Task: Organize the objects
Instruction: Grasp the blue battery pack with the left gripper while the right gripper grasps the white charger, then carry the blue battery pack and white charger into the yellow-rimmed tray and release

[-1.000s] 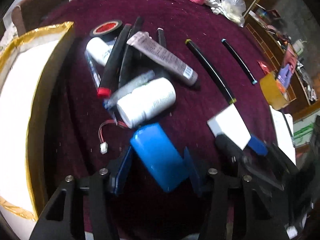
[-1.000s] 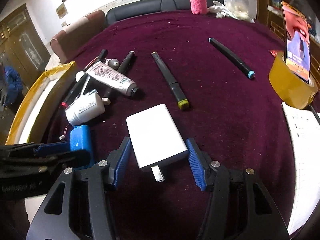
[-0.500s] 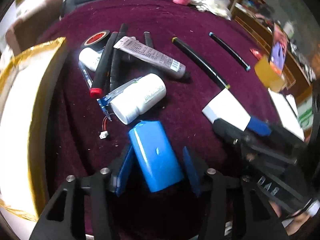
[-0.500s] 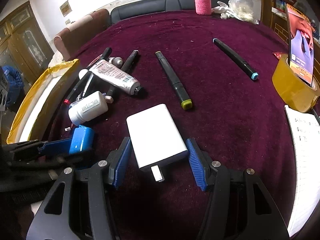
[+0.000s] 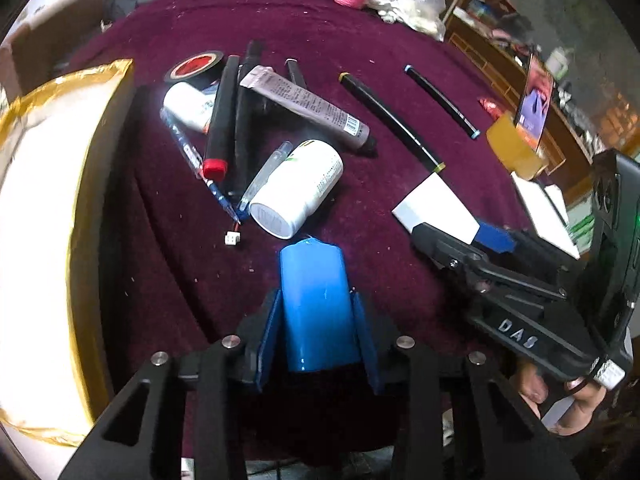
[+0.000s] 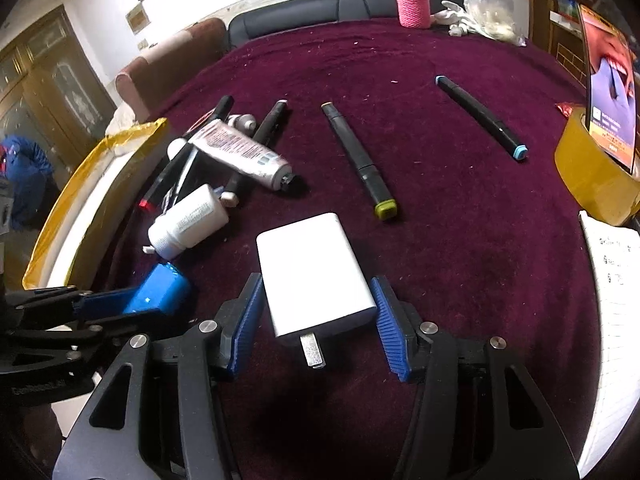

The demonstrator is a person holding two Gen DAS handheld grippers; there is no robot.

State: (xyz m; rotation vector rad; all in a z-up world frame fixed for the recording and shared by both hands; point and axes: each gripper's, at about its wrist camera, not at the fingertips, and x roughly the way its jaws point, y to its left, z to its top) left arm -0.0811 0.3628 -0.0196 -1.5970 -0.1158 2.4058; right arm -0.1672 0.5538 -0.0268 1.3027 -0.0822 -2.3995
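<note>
Our left gripper (image 5: pixel 316 320) just closed, clamped on the blue battery (image 5: pixel 316 304); right gripper (image 6: pixel 316 320) apart around the white charger (image 6: pixel 312 272); lift next.

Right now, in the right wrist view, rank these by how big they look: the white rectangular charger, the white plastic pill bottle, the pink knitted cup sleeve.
1. White rectangular charger, though it lies nearest the camera.
2. White plastic pill bottle.
3. Pink knitted cup sleeve, farthest away, so likely bigger than it looks.
</note>
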